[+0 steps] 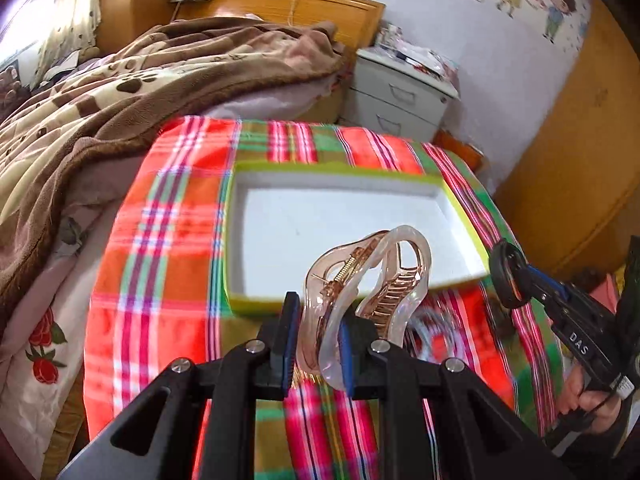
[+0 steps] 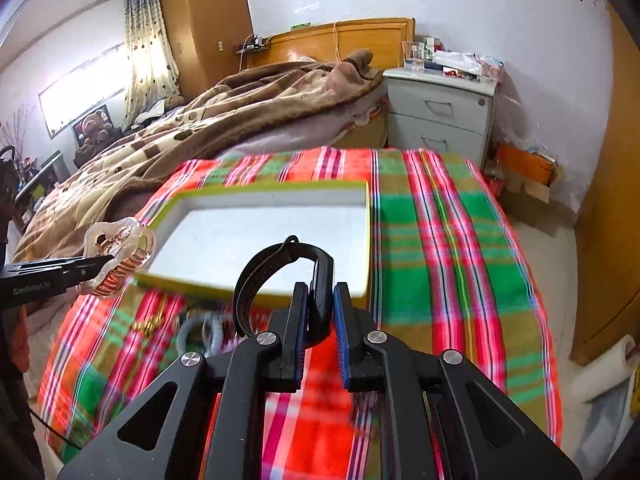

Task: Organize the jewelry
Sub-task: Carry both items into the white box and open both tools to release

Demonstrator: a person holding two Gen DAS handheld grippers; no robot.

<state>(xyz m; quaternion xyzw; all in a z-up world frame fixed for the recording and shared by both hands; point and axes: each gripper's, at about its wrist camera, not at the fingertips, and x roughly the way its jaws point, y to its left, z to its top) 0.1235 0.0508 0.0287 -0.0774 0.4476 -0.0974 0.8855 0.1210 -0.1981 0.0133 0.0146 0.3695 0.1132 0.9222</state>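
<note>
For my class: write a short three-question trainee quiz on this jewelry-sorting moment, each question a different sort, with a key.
1. True or false: the white tray with the green rim already holds an item.
2. Multiple choice: the left gripper is shut on A) a watch, B) a clear hair claw clip, C) a ring.
3. Short answer: what does the right gripper hold?

Key: 1 false, the tray is bare. 2 B. 3 A black wristband, clamped between its pads.
</note>
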